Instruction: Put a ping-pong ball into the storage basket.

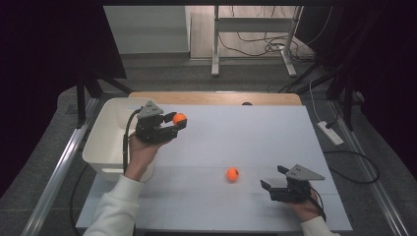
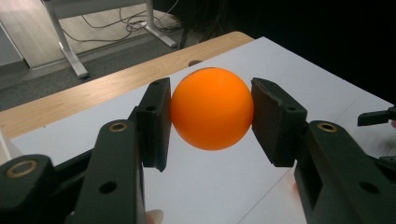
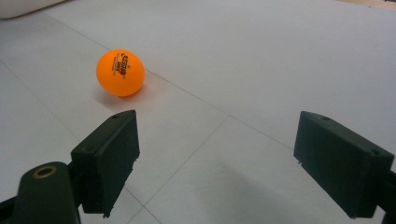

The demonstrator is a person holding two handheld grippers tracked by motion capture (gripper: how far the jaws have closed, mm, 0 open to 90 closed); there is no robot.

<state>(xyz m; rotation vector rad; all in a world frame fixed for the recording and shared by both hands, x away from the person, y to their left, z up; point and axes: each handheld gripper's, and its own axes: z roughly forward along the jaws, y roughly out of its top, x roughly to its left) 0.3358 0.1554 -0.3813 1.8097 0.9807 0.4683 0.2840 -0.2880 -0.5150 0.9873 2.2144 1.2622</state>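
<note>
Above the table's ten o'clock, left gripper (image 1: 173, 119) grasps an orange ball (image 1: 179, 118) (right gripper (image 1: 276, 178) gapes, empty).

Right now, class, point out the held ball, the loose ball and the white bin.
held orange ball (image 2: 212, 109): left gripper view, its centre.
loose orange ball (image 3: 120, 72): right gripper view, its centre.
white bin (image 1: 94, 142): high view, left wall.

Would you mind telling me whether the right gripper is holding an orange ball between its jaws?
No, the right gripper stands open with nothing between its jaws, and the orange ball lies on the white table ahead of it.
</note>
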